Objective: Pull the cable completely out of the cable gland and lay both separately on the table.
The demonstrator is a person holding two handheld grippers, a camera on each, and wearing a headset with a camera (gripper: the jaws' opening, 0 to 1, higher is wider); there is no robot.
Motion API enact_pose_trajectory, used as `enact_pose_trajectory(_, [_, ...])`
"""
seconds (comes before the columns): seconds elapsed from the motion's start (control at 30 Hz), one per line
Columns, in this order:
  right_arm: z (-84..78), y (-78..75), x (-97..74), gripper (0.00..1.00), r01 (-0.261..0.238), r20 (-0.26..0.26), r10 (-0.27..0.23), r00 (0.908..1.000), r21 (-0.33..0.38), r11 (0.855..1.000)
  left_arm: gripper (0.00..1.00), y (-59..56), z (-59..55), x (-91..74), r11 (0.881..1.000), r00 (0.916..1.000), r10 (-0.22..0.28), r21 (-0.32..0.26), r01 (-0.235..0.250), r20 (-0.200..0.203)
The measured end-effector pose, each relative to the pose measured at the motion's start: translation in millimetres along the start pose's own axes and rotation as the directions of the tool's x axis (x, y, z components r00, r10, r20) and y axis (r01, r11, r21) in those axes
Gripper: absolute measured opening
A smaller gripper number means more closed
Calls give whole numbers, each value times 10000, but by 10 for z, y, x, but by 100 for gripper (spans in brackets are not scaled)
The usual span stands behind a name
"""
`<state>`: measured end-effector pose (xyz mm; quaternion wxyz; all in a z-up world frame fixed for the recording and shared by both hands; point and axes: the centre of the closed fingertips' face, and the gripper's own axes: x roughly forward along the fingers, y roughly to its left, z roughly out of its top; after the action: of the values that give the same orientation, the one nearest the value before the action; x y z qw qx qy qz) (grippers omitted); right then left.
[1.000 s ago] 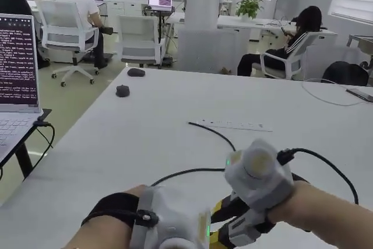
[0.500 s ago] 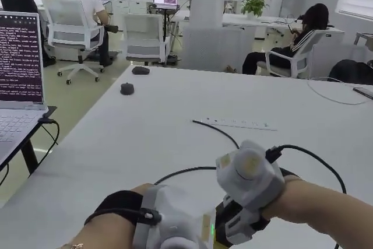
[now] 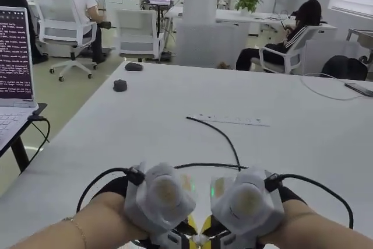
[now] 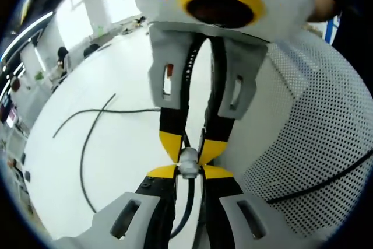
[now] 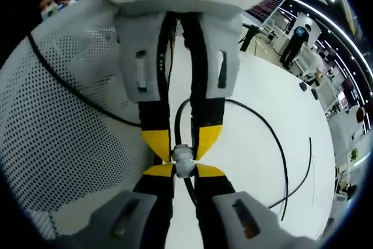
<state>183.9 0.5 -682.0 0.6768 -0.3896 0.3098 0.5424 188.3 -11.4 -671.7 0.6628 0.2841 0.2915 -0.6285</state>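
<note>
The left gripper (image 3: 187, 230) and the right gripper (image 3: 211, 230) both pinch the little cable gland (image 4: 187, 163), just over the near edge of the table (image 3: 145, 121). The cable (image 3: 224, 135) goes through it. Pulling out and laying down are left.

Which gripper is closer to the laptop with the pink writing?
Left. The open silver laptop stands off to the left of the white table; the left gripper is on that side, the right gripper beyond it.

Bright, even daylight (fisheye-warped edges)
</note>
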Motion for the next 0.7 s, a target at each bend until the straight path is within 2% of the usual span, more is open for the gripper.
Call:
enact_pose_trajectory(0.07, [-5, 12, 13, 10, 82, -12, -82, 10000, -297, 9995, 15, -14, -23, 13, 9987, 9995, -307, -403, 308, 24])
enact_pose_trajectory(0.1, [-18, -3, 18, 10, 241, -135, -252, 9996, -794, 9965, 16, -26, -13, 23, 9953, 9987, -478, -839, 491, 181])
enact_pose_trajectory(0.2, [-11, -10, 21, 10, 572, -172, -611, 9980, -1751, 9829, 16, -15, -12, 21, 9722, 9950, -783, -2163, 900, 624])
enact_pose_trajectory(0.23, [-8, -19, 24, 11, 704, -126, -743, 9972, -1934, 9786, 16, 1, -10, 11, 9657, 9941, -735, -2432, 909, 796])
enact_pose_trajectory(0.27, [-10, -22, 25, 11, 709, -79, -733, 9973, -1673, 9833, 16, 21, -14, 6, 9668, 9946, -638, -2419, 820, 823])
enact_pose_trajectory(0.3, [-1, -32, 29, 12, 693, 74, -689, 9976, -1089, 9916, 16, 18, -21, -1, 9693, 9950, -610, -2332, 779, 788])
enact_pose_trajectory(0.33, [3, -15, 32, 12, 302, 332, -311, 9990, 270, 9992, 16, -3, -12, 7, 9758, 9960, -511, -2086, 655, 735])
enact_pose_trajectory(0.37, [-36, -16, 33, 13, 117, 341, -152, 9993, 999, 9949, 16, 11, -23, 10, 9849, 9977, -332, -1680, 426, 584])
enact_pose_trajectory(0.4, [-27, -34, 27, 16, -107, 696, -1, 9976, 1552, 9878, 16, 47, -48, 17, 9927, 9994, 17, -1203, 24, 342])
enact_pose_trajectory(0.43, [-23, -28, 18, 19, -272, 911, 120, 9958, 1669, 9856, 16, 35, -73, 26, 9965, 9999, 34, -836, -23, 123])
enact_pose_trajectory(0.47, [-38, -38, 2, 21, -393, 912, 242, 9955, 1675, 9851, 16, 15, -99, 41, 9983, 9999, 64, -575, -72, -134])
enact_pose_trajectory(0.5, [-49, -55, -3, 20, -360, 844, 225, 9962, 1622, 9861, 16, 10, -100, 46, 9989, 9998, 84, -456, -92, -184])
enact_pose_trajectory(0.53, [-50, -64, -20, 19, -365, 782, 246, 9966, 1543, 9873, 16, -8, -96, 59, 10000, 9996, 95, -16, -96, -267])
enact_pose_trajectory(0.6, [-49, -72, -21, 19, -427, 713, 322, 9969, 1514, 9875, 16, -26, -91, 74, 9999, 9995, 103, 142, -99, -306])
enact_pose_trajectory(0.7, [-31, -10, 15, 19, -944, 561, 872, 9946, 1439, 9851, 16, -23, -55, 67, 9976, 9995, 237, 656, -223, -207])
